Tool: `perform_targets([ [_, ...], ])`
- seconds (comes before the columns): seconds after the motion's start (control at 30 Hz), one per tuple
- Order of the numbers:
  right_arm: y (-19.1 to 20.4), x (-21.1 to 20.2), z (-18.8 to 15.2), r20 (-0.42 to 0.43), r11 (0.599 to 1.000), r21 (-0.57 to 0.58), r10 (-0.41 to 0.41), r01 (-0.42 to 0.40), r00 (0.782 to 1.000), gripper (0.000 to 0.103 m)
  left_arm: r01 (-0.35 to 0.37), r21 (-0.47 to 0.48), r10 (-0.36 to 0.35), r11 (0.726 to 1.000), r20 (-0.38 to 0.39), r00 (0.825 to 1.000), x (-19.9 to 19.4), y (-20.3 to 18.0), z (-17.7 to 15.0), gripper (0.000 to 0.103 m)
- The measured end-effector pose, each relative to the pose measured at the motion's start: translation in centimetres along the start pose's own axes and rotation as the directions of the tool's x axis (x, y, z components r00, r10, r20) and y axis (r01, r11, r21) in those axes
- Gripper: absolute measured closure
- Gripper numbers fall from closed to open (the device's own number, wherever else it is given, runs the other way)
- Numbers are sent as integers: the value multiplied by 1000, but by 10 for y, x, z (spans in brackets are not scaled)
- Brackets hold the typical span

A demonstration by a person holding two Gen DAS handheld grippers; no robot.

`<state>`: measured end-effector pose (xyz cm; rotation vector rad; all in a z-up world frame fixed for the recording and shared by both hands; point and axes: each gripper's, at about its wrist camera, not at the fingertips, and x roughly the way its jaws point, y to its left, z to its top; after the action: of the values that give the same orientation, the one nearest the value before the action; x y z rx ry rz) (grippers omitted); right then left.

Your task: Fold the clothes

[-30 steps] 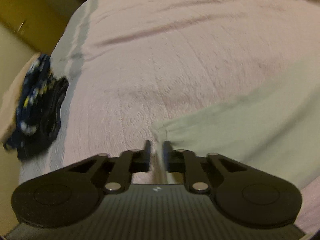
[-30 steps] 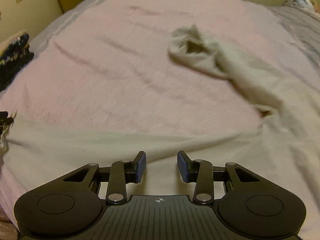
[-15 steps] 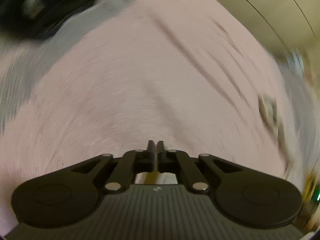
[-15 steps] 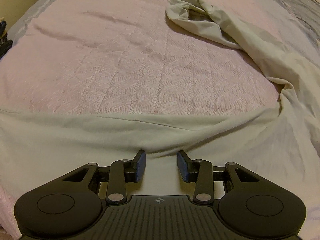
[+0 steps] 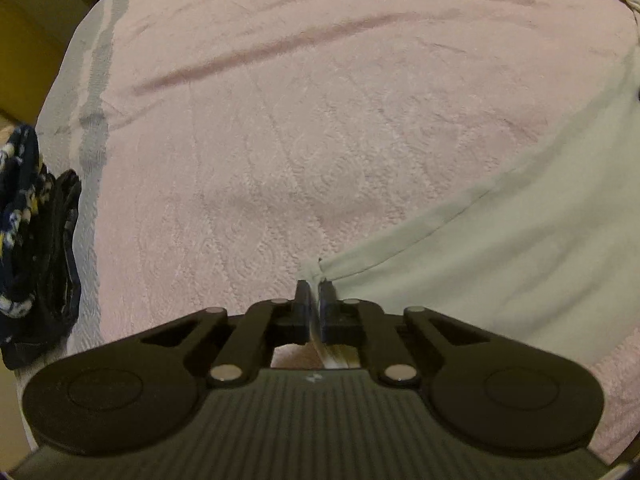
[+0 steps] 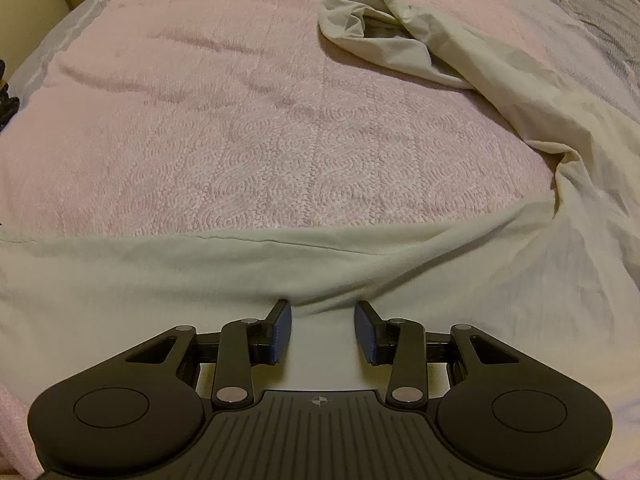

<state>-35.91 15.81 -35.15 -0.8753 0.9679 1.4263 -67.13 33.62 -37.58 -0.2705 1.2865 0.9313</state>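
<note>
A pale beige garment (image 5: 500,248) lies spread on the pink bedspread (image 5: 300,120). My left gripper (image 5: 315,286) is shut on its near-left corner, and a strip of cloth shows between the fingers. In the right wrist view the same garment (image 6: 180,276) runs across the foreground, with its hem lying flat. One sleeve (image 6: 400,40) trails off to the far right, its cuff gaping. My right gripper (image 6: 323,312) hangs open just above the cloth, with nothing pinched between its blue pads.
A heap of dark blue patterned clothes (image 5: 36,240) sits off the bed's left edge. A grey striped blanket (image 6: 600,12) covers the far right corner. Pink bedspread (image 6: 240,120) stretches beyond the garment. Yellowish walls stand at the far left.
The left jaws, slightly apart around the corner a second ago, now pinch it. The left view swung blurrily across the bed and came back. The right gripper tilted down a little, still open.
</note>
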Motion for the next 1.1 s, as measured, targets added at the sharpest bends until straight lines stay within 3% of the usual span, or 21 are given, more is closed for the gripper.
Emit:
perform_targets([
  [0.07,-1,0,0,1,1000,0,4,-4,1000,63,123,-148,-121,981,22,992,-9,29,-2,101],
  [0.1,-1,0,0,0,1000,-1,6,-6,1000,63,186,-226,-181,956,42,983,-14,44,-3,101],
  [0.13,-2,0,0,-1,1000,-2,9,-9,1000,63,278,-392,-262,877,95,960,-18,72,-12,102],
  [0.17,-3,0,0,-2,1000,-4,12,-12,1000,63,362,-540,-328,760,163,930,-21,100,-21,102],
  [0.2,-4,0,1,-4,1000,-7,14,-14,1000,63,433,-681,-365,591,253,896,-17,128,-41,102],
  [0.27,-4,2,2,-9,1000,-10,15,-15,1000,63,520,-834,-379,182,429,820,1,175,-84,102],
  [0.33,-4,3,2,-10,1000,-10,15,-15,1000,63,490,-871,-393,-23,459,797,33,180,-112,102],
  [0.4,-4,5,2,-13,1000,-9,10,-10,1000,63,452,-886,-440,-108,450,777,58,163,-120,102],
  [0.43,-3,5,2,-14,1000,-10,8,-8,1000,63,456,-874,-435,-167,480,762,64,156,-122,102],
  [0.5,-3,5,3,-20,1000,-17,6,-6,1000,63,485,-850,-352,-204,526,774,61,155,-124,102],
  [0.57,-3,5,4,-25,1000,-20,6,-6,1000,63,460,-888,-274,-2,443,853,43,161,-110,102],
  [0.6,-3,5,4,-27,1000,-21,5,-6,1000,63,410,-899,-217,156,373,902,30,163,-100,103],
  [0.63,-3,6,5,-30,1000,-21,5,-5,1000,63,374,-879,-180,295,333,925,18,163,-91,102],
  [0.67,-3,6,5,-30,1000,-21,3,-4,1000,63,369,-844,-180,389,324,929,9,161,-86,100],
  [0.7,-2,5,5,-28,1000,-18,0,-1,1000,63,377,-807,-200,455,320,926,2,159,-84,97],
  [0.8,0,4,5,-21,1000,-10,-8,8,1000,63,423,-668,-260,612,335,905,-28,140,-84,95],
  [0.87,1,1,4,-13,1000,-5,-12,12,1000,63,428,-550,-289,717,324,901,-47,113,-83,88],
  [0.93,2,-4,3,0,1000,-3,-15,15,1000,63,385,-421,-279,821,292,915,-60,81,-81,80],
  [1.0,5,-9,1,10,1000,-10,-6,6,1000,63,318,-331,-241,888,253,937,-61,53,-81,80],
  [1.1,13,-16,-4,21,999,-53,-10,11,1000,63,194,-241,-143,951,214,966,-47,19,-80,80],
])
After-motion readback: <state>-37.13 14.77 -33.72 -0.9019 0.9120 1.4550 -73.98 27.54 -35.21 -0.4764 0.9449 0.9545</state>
